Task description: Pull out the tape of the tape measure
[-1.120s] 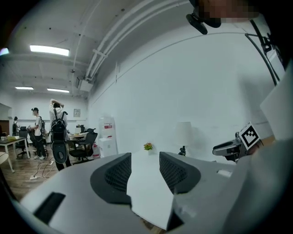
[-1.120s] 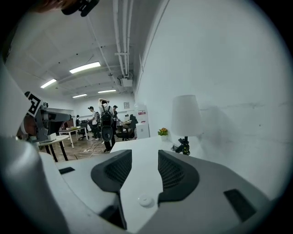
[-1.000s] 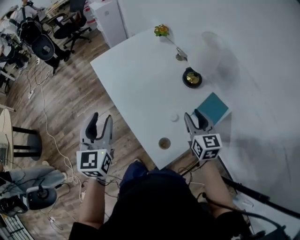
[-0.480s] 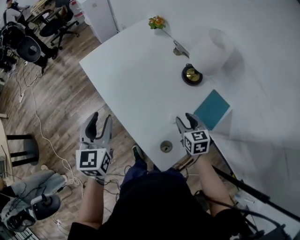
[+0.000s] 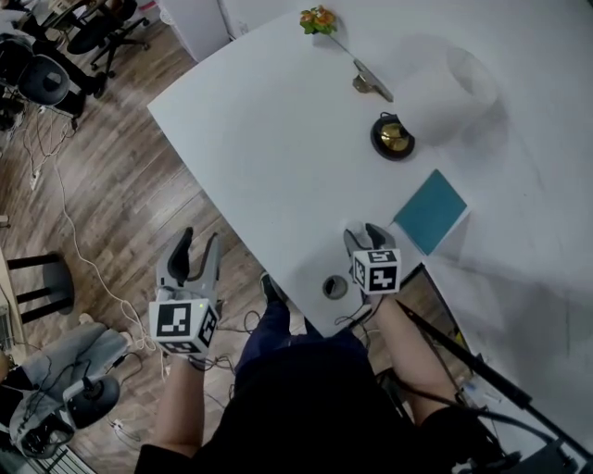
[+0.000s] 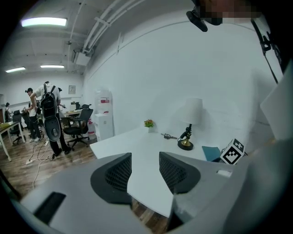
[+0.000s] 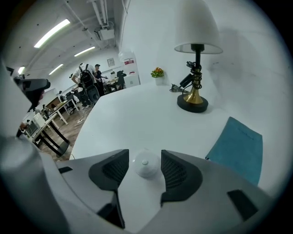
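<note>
The tape measure [image 7: 145, 165] is a small white round case with a centre button, lying on the white table [image 5: 259, 148] near its front edge. My right gripper [image 7: 143, 172] points down at it, one pad on each side, apart from the case. Its jaws have just been opening and stand open around the case. In the head view the right gripper [image 5: 365, 237] covers the case. My left gripper [image 5: 190, 252] hangs open over the wooden floor, left of the table, and the left gripper [image 6: 144, 170] holds nothing.
A lamp with a black and brass base [image 5: 393, 137] stands further back, a teal notebook [image 5: 431, 210] lies to the right. A cable hole [image 5: 334, 287] sits by the table's front edge. A small flower pot [image 5: 317, 18] is at the far end. Cables cross the floor at the left.
My right gripper has come down and shifted left onto the spot of the white case, which it now covers in the head view. The left gripper has sunk a little.
</note>
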`<action>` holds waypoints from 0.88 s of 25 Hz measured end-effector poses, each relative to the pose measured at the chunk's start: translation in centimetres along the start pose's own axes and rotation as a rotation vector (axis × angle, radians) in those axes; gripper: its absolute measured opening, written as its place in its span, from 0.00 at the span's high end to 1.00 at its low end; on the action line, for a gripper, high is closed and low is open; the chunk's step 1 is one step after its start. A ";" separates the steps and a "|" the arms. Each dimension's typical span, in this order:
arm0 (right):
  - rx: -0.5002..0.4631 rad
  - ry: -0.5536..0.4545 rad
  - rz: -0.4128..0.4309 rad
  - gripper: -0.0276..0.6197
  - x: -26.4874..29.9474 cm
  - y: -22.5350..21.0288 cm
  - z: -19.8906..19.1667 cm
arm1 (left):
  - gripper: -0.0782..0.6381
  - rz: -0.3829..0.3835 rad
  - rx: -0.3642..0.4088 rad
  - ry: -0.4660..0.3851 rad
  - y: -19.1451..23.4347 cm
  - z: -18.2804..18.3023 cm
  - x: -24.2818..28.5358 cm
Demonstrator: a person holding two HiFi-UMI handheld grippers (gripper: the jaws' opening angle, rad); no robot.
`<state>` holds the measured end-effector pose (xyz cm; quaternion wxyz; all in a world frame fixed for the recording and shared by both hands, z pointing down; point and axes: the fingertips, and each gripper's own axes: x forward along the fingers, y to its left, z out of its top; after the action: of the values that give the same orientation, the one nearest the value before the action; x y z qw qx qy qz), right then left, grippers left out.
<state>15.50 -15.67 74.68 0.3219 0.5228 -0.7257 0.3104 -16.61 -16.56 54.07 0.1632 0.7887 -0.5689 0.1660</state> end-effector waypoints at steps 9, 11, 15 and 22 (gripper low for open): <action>0.039 0.073 -0.090 0.57 3.0 0.1 -0.9 | 0.63 0.032 -0.021 0.058 2.0 -2.8 -0.5; 0.042 0.096 -0.113 0.55 3.5 0.0 -1.5 | 0.63 0.037 -0.024 0.072 2.3 -3.5 -0.5; 0.057 0.105 -0.124 0.55 3.9 -0.1 -2.0 | 0.63 0.040 -0.033 0.085 2.4 -4.3 -0.3; 0.063 0.111 -0.104 0.61 3.5 -0.1 -2.3 | 0.63 0.014 -0.026 0.070 1.3 -3.7 -0.3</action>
<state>15.07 -15.85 78.78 0.3607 0.5517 -0.6684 0.3446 -18.27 -15.03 57.33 0.1920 0.7762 -0.5705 0.1875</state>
